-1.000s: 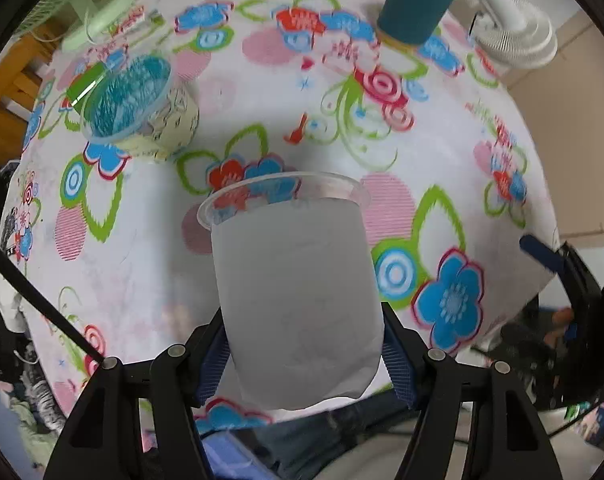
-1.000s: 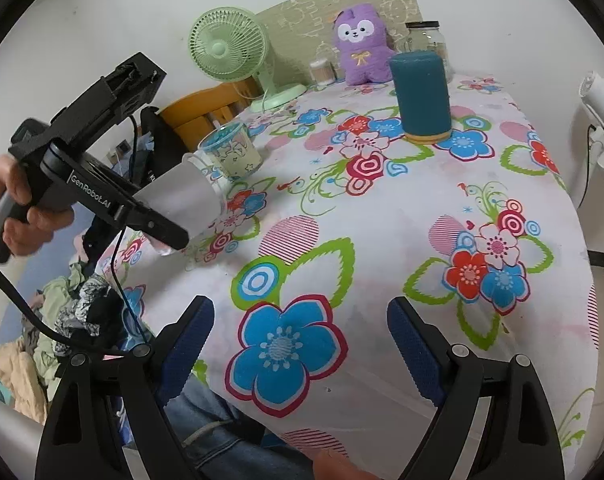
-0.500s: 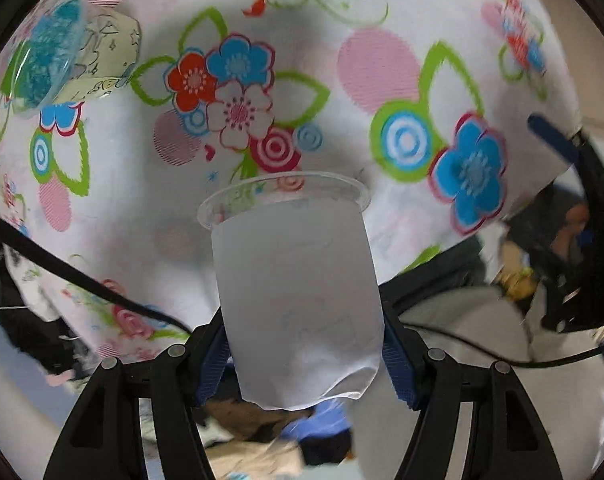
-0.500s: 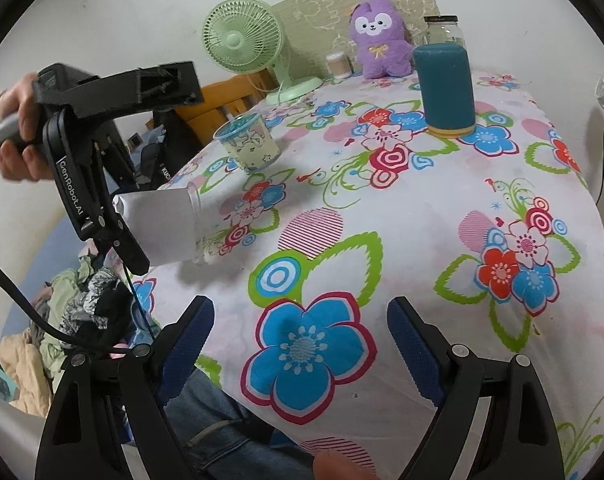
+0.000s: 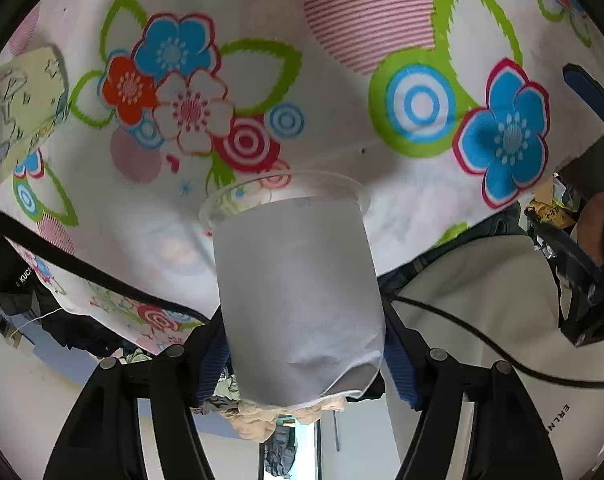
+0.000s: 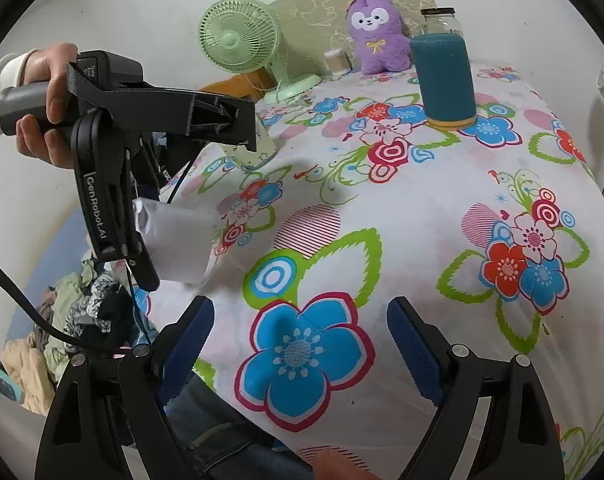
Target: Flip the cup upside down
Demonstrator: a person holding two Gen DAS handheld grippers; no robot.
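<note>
My left gripper [image 5: 305,352] is shut on a frosted white plastic cup [image 5: 298,300], squeezing its base between the blue pads. The cup is tipped over, its clear rim pointing down and forward at the flowered tablecloth [image 5: 381,184] near the table's left front edge. In the right wrist view the cup [image 6: 180,246] lies nearly on its side, mouth toward the table, held by the left gripper [image 6: 142,264] just above the cloth. My right gripper [image 6: 302,332] is open and empty above the table's front edge.
A patterned cup [image 6: 254,152] with a blue lid stands behind the left gripper. A teal cylinder [image 6: 445,80], a green fan [image 6: 242,40], a purple plush toy [image 6: 377,36] and a glass jar [image 6: 439,20] stand at the back. Clothes lie on the floor at left.
My left gripper has tipped the cup further, from pointing across the table to pointing down at the cloth, and has lowered toward the table's left edge. The right gripper has barely moved.
</note>
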